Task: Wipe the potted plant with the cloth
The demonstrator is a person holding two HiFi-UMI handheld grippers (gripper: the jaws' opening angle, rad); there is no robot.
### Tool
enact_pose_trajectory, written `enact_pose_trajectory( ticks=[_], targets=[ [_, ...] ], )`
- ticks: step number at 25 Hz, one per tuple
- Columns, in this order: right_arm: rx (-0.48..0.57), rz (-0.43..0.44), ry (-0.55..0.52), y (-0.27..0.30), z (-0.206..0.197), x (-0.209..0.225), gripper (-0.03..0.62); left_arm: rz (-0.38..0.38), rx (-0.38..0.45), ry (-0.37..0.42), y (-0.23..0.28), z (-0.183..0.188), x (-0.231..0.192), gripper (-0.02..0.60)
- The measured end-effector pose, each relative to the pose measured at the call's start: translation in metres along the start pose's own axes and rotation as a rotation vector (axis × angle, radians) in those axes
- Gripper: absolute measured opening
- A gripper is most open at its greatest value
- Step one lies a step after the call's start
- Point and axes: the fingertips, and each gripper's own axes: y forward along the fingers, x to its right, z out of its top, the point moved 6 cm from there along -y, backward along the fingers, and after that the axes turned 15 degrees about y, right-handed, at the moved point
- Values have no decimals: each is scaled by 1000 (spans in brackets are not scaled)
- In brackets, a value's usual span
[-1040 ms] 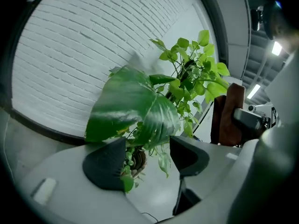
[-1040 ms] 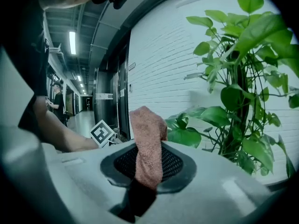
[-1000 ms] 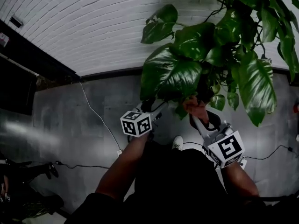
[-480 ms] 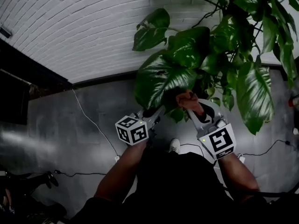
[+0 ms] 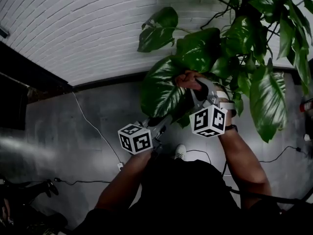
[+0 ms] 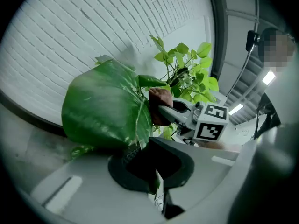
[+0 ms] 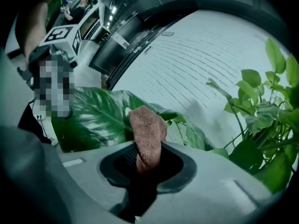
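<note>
Right gripper (image 5: pixel 193 84) has swung nubby brown cloth (image 7: pixel 147 129) toward the glossy leaf (image 6: pixel 105 108).

You will find no words, numbers or brand names to read anywhere in these views. The only printed marks are the black-and-white square code patterns on the white plastic cube (image 5: pixel 134 138) of your left gripper (image 5: pixel 163 121) and the matching white cube (image 5: pixel 209 121) of your right gripper (image 5: pixel 194 88). They carry no legible letters or digits.
</note>
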Motion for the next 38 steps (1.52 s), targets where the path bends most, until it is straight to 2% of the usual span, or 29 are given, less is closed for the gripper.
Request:
enact_pose_trajectory(
  ticks=[4, 12, 21, 29, 38],
  targets=[
    [-18, 18, 50, 15, 1, 9, 67, -6, 0, 16, -1, 8, 5, 18],
    [-19, 173, 199, 13, -4, -10, 68, 0, -19, -11, -4, 8, 5, 18],
    [16, 274, 215, -6, -1, -40, 67, 32, -32, 36, -3, 9, 8, 18],
    [51, 366, 311, -33, 4, -68, 68, 18, -25, 23, -4, 14, 14, 18],
    [53, 447, 356, -48, 11, -86, 68, 14, -25, 24, -7, 12, 12, 18]
  ],
)
